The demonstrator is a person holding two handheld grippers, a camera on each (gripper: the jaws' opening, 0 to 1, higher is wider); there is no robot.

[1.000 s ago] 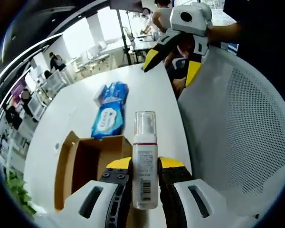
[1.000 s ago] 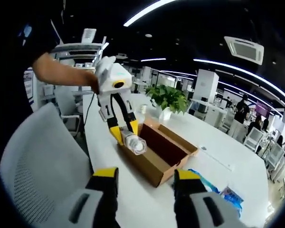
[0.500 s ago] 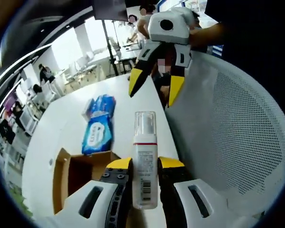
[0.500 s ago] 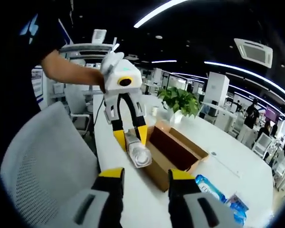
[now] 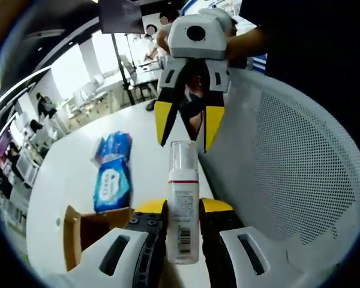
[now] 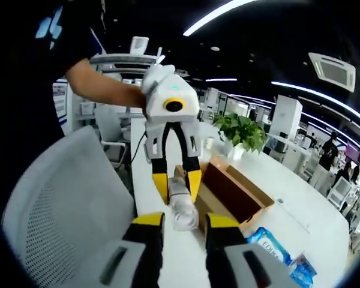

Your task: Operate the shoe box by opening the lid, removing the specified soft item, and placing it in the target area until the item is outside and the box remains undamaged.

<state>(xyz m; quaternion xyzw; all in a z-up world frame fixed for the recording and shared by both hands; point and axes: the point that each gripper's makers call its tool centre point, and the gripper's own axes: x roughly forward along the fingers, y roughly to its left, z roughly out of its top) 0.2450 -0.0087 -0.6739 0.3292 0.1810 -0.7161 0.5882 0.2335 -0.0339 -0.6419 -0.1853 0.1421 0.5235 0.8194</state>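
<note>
Now, left claw (image 5: 183, 207): grips pump bottle (image 5: 183, 210).
Right claw (image 6: 177, 222): open near its cap.
Risk: handover slip, bottle falls on tabletop (image 5: 66, 180).

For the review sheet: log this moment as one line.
left gripper: shut on bottle | right gripper: open, facing bottle | box: open | wipes pack: on table

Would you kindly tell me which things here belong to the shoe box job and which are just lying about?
Belonging to the job:
- open brown cardboard shoe box
- clear pump bottle with white label, held in the left claw
- right claw, open near the bottle's cap

Lying about:
- blue wet-wipe packs
- white mesh chair
- potted green plant
</note>
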